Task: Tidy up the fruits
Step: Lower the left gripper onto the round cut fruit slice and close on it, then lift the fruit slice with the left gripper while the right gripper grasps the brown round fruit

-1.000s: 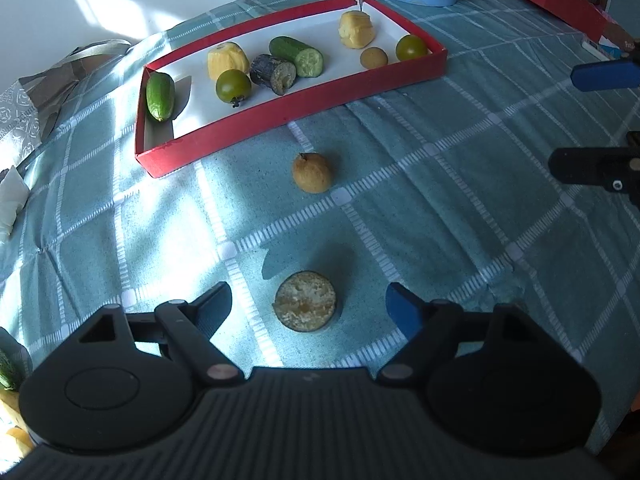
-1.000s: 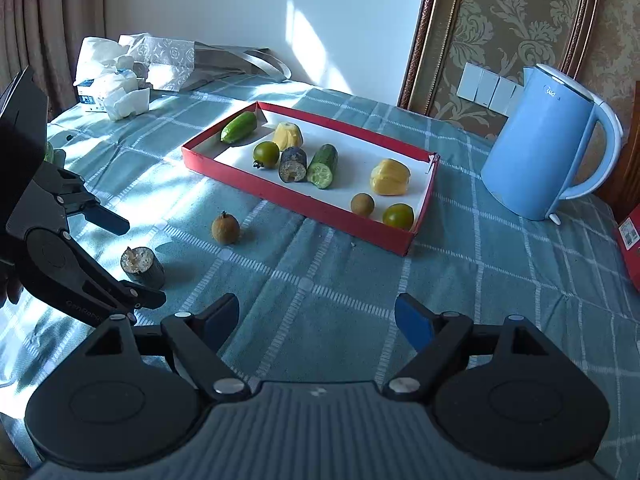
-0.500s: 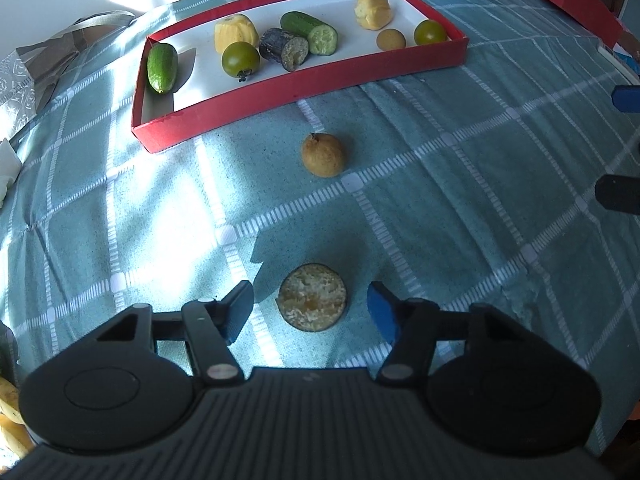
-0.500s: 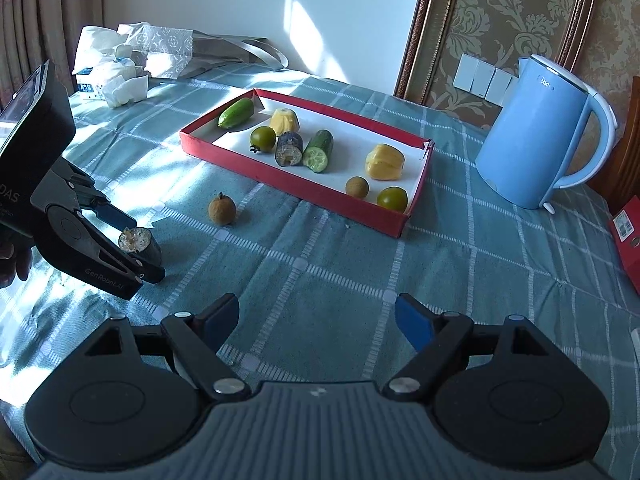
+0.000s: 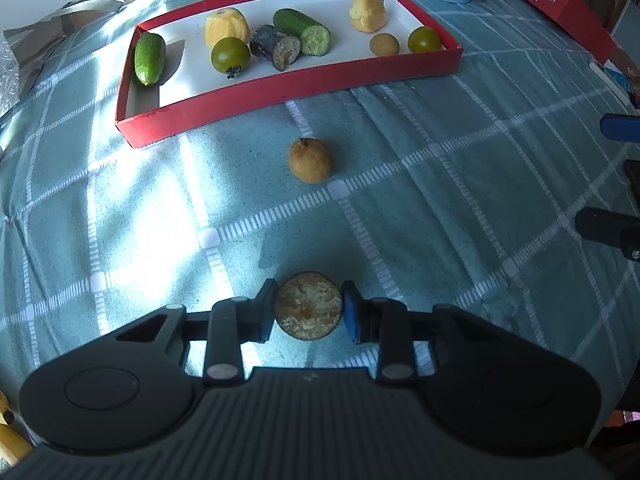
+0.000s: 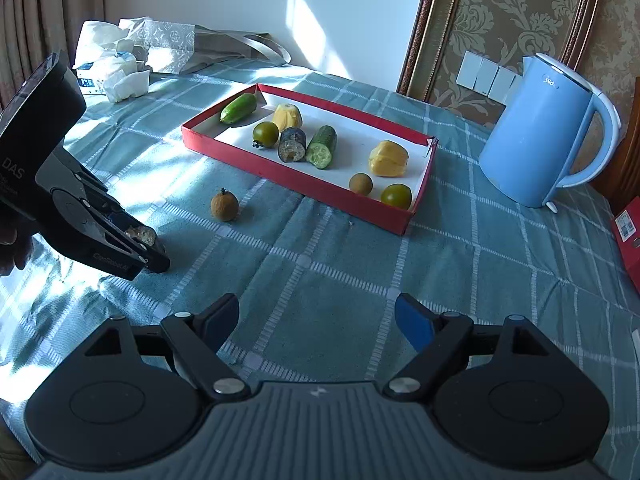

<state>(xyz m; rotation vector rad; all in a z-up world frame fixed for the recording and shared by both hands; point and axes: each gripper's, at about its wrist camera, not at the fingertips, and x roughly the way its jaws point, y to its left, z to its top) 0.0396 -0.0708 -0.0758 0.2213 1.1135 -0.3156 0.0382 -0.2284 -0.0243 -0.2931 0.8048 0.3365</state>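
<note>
1. Two blue-padded fingers of the left gripper (image 5: pixel 308 307) press on either side of a dark-skinned round cut piece of fruit with a pale, crumbly face (image 5: pixel 308 305), holding it just above or on the teal checked tablecloth (image 5: pixel 420 216); which, I cannot tell.
2. From the right wrist camera the same left gripper (image 6: pixel 150 249) shows low at the left, a sliver of the cut piece (image 6: pixel 140 233) visible between its fingers.
3. Spread wide, the right gripper (image 6: pixel 316 320) holds nothing, only cloth beyond its fingers.
4. Ahead of the left gripper, well apart from the held piece, a small brown round fruit with a stem nub (image 5: pixel 311 159) lies on the cloth.
5. Farther ahead stands a shallow red cardboard tray with a white floor (image 5: pixel 280 84).
6. Inside it, left to right from the left gripper: a whole small green cucumber (image 5: pixel 149 58), a yellow peeled chunk (image 5: pixel 227 32), a green tomato (image 5: pixel 230 55), a dark cut stub (image 5: pixel 276 47) touching a cut cucumber half (image 5: pixel 303 32), another yellow chunk (image 5: pixel 368 13), a small brown ball (image 5: pixel 384 44), a second green tomato (image 5: pixel 424 39).
7. Beyond the tray's right end stands a light-blue plastic kettle (image 6: pixel 536 136).
</note>
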